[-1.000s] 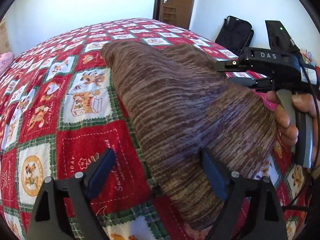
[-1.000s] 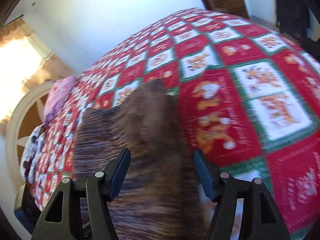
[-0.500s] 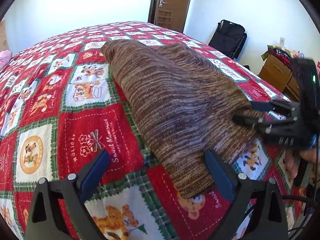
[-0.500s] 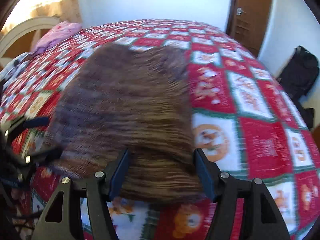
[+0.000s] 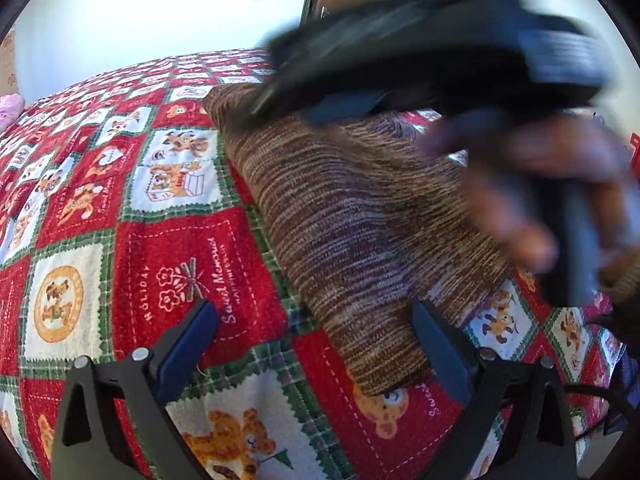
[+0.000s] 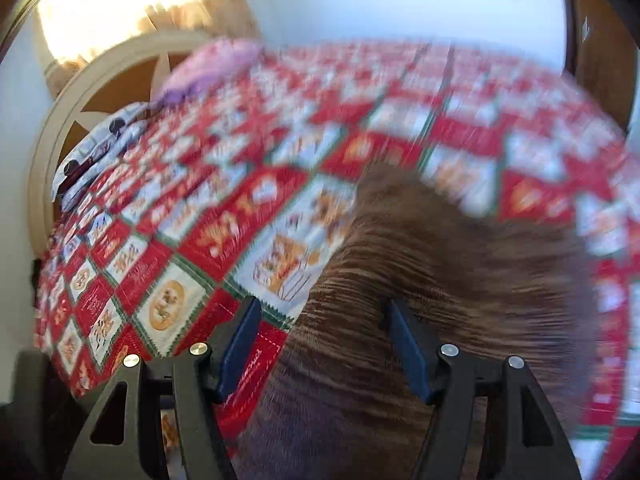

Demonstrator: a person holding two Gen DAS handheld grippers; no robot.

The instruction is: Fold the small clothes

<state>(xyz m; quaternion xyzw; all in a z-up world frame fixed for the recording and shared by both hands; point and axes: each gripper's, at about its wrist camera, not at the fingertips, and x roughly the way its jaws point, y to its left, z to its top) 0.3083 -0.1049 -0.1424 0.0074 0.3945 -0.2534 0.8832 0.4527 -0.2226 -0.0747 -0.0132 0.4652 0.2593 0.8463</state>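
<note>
From the left wrist view, my left gripper (image 5: 312, 344) stood with its fingers (image 5: 188, 340) spread about as wide as they go, holding nothing; the sweater's (image 5: 360, 216) near folded corner lay on the bed (image 5: 172, 264) between them at about 5 o'clock, untouched as far as I could see. The sweater ran from there up toward 12 o'clock as a long folded brown band, flat on the quilt.

Further out, at 2 o'clock, my right hand (image 5: 536, 192) crossed above the cloth, blurred. In its own view the right gripper (image 6: 324, 344) had its fingers (image 6: 408, 356) roughly half open, with brown knit under and between them; the blur hid whether they touched it, but I saw no pinch.

I judged one lengthwise fold done, both grippers free, and the right one seeking a new hold. The next move, I reckoned, called for settling it on an edge or end, closing firmly through both layers, and bringing that end over squarely without dragging the fold apart.
</note>
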